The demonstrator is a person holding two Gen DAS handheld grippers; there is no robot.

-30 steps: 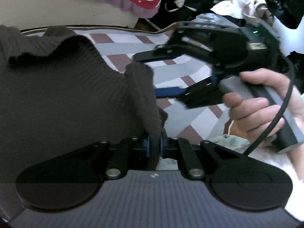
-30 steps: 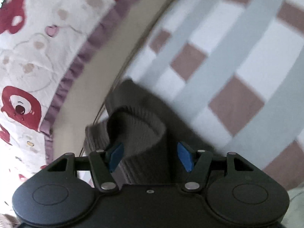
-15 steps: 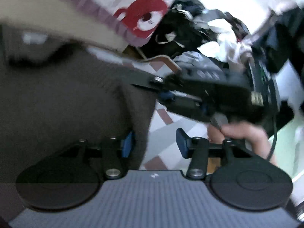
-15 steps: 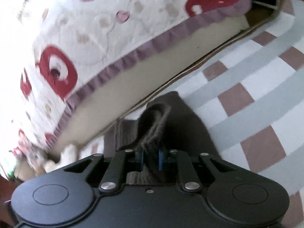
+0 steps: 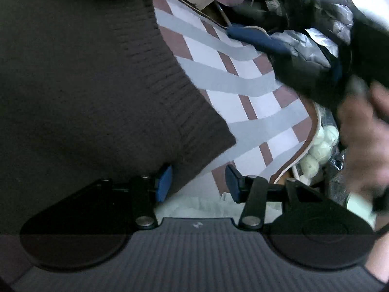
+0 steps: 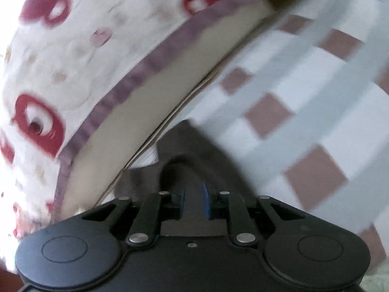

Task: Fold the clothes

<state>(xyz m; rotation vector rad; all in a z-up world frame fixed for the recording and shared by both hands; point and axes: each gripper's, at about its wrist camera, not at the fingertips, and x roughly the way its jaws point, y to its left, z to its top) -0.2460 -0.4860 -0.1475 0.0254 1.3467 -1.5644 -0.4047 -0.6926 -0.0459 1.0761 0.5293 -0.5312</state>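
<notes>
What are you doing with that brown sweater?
Folding it. The brown sweater lies on a checked cloth. The right gripper is shut on a bit of its knit. The left gripper is open at the sweater's ribbed edge, gripping nothing. A pile of other clothes sits nearby.

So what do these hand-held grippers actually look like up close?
Each is a black plastic body with two round discs and silver pivot screws on jointed linkage arms. The left gripper has a ribbed grey front section and bright blue finger pads. The right gripper is smooth black, also with blue pads. A blurred bare hand shows at right.
</notes>
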